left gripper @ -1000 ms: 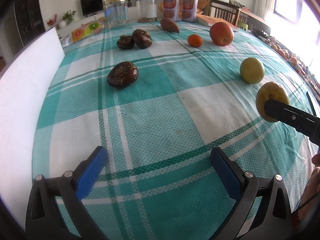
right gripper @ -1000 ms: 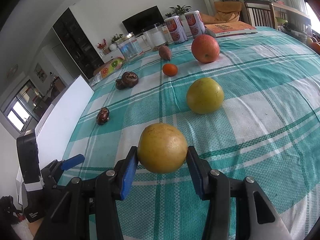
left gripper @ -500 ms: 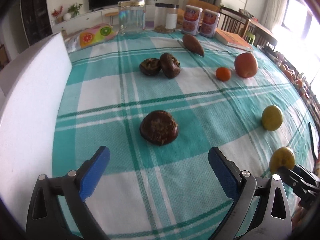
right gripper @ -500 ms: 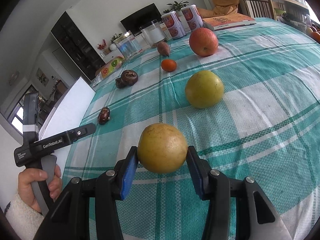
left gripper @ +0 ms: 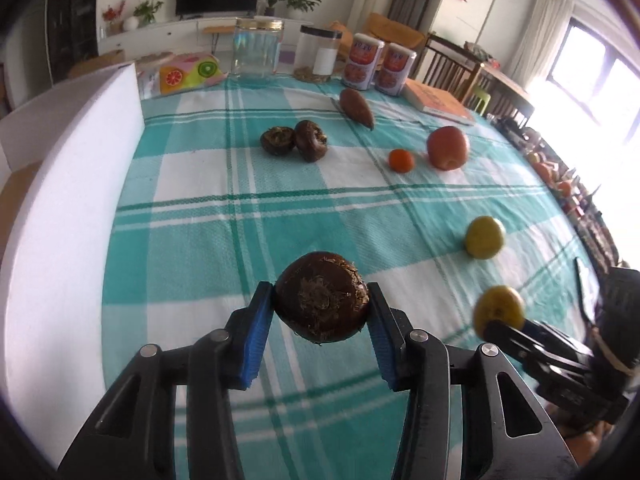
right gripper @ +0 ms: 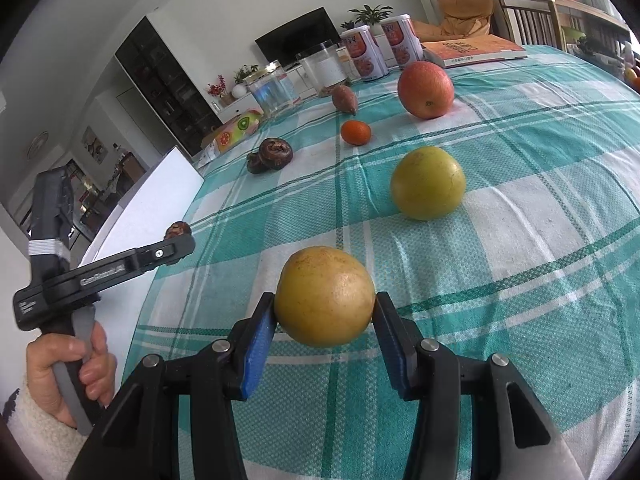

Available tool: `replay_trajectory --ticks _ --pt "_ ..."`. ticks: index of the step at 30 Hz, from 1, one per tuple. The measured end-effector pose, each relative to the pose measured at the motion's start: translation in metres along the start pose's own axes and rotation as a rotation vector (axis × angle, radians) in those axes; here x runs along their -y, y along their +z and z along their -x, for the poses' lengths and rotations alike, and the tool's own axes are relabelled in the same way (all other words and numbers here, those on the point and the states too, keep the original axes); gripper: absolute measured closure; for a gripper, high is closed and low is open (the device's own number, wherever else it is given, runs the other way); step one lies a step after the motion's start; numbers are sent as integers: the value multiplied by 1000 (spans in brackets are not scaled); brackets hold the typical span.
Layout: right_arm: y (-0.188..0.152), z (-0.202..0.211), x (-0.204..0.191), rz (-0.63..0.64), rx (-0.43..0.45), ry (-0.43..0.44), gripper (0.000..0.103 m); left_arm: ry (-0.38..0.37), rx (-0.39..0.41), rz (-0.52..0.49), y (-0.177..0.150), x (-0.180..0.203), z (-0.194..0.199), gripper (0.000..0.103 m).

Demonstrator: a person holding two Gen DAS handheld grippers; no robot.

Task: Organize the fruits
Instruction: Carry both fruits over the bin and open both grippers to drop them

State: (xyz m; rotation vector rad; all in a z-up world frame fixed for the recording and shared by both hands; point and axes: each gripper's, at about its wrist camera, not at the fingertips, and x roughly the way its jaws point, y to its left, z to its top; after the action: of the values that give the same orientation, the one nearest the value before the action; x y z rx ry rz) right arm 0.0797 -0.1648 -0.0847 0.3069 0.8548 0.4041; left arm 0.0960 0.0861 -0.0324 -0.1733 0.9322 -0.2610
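Brown fruit (left gripper: 321, 297) texture left view, hand (right gripper: 68, 372) right view

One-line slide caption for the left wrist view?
Left gripper clamps a dark brown fruit above the checked tablecloth.

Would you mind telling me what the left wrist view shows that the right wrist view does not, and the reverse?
Only the left wrist view shows the left gripper closed on the dark brown fruit head-on. Only the right wrist view shows the hand holding that gripper's handle, and the right gripper clamping the yellow fruit up close. Both show the second yellow fruit, the small orange and the two cans.
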Motion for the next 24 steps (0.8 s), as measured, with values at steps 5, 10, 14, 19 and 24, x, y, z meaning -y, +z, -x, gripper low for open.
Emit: replay_trajectory --ticks 5,10,14,19,24 --pt "7 2 -60 84 -50 118 54 -144 66 77 -15 -19 105 55" --pt "21 3 -178 244 -94 361 54 63 199 149 -16 -87 178 55" --pt "12 -15 -271 389 -193 490 54 256 173 300 -40 -163 180 55" --pt "-25 -56 -336 537 -308 477 54 391 116 414 -77 -215 170 55" --pt "-32 -79 -347 534 -343 457 50 430 135 488 -87 -231 173 26"
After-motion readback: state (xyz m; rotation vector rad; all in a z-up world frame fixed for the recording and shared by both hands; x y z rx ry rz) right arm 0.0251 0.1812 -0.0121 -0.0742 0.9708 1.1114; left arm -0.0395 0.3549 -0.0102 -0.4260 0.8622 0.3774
